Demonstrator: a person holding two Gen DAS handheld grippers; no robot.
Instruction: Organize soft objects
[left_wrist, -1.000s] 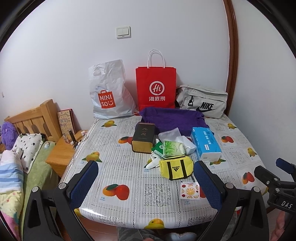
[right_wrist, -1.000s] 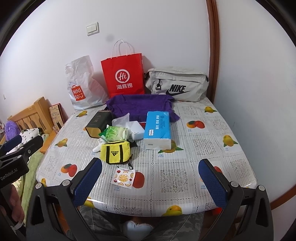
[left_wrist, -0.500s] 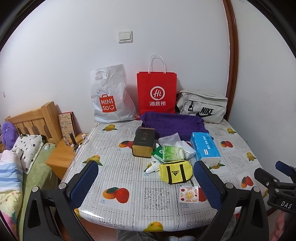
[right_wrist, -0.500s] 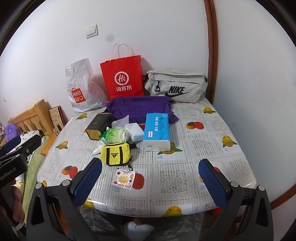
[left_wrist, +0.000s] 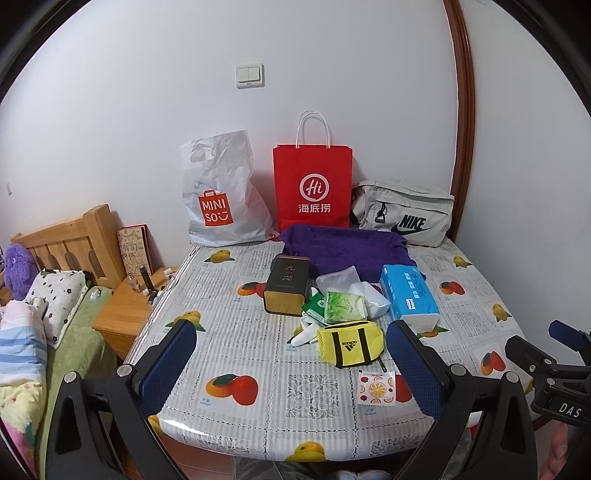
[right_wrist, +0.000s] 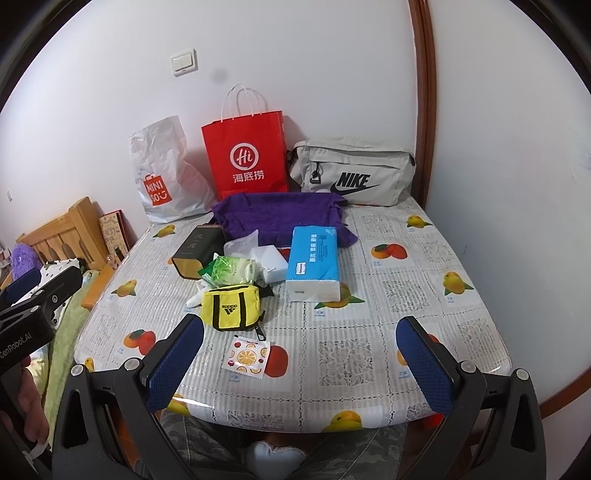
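a yellow adidas pouch (left_wrist: 349, 343) lies near the front middle of the fruit-print table (left_wrist: 236, 332), with a green tissue pack (left_wrist: 343, 306) just behind it and a small fruit-print sachet (left_wrist: 376, 388) just in front. a blue tissue pack (left_wrist: 408, 297) lies to its right, a dark tin box (left_wrist: 288, 290) to its left, and a purple cloth (left_wrist: 343, 247) is spread farther back. against the wall stand a white miniso bag (left_wrist: 221, 199), a red paper bag (left_wrist: 313, 188) and a grey nike bag (left_wrist: 404, 212). the left gripper (left_wrist: 291, 369) hangs over the table's near edge, jaws spread wide, holding nothing. the right gripper (right_wrist: 299, 365) hangs likewise, jaws wide apart and empty.
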